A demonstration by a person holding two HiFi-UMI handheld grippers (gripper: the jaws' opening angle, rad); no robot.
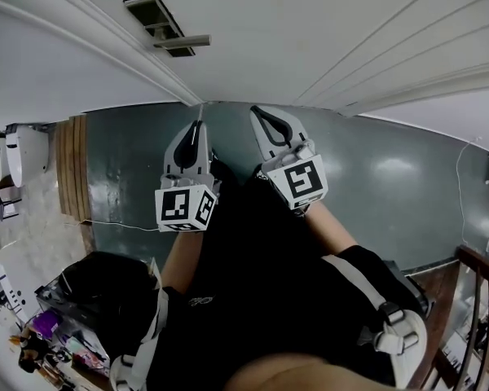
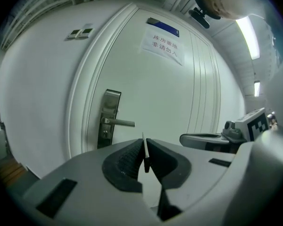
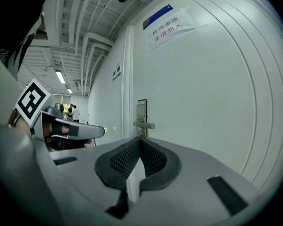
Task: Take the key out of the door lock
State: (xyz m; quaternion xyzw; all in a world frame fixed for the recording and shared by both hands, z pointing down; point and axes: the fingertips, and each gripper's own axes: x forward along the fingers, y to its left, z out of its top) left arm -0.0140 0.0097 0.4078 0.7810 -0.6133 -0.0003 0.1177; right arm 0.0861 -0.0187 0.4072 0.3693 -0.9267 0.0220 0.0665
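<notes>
A white door (image 2: 155, 102) carries a steel lock plate (image 2: 108, 119) with a lever handle (image 2: 120, 122) and a keyhole below it. My left gripper (image 2: 145, 144) is held back from the door and is shut on a thin flat key (image 2: 144, 152), seen edge-on between the pads. The keyhole looks bare. In the right gripper view the lock plate (image 3: 141, 111) stands ahead, and my right gripper (image 3: 140, 142) is shut with nothing in it. The head view shows the left gripper (image 1: 198, 129) and right gripper (image 1: 259, 114) side by side, pointing at the door (image 1: 310, 31).
A paper notice (image 2: 163, 45) is taped high on the door, and wall switches (image 2: 80, 32) sit left of the frame. A wooden railing (image 1: 481, 300) stands at my right, bags (image 1: 106, 287) at my lower left. People (image 3: 73, 110) stand far down the corridor.
</notes>
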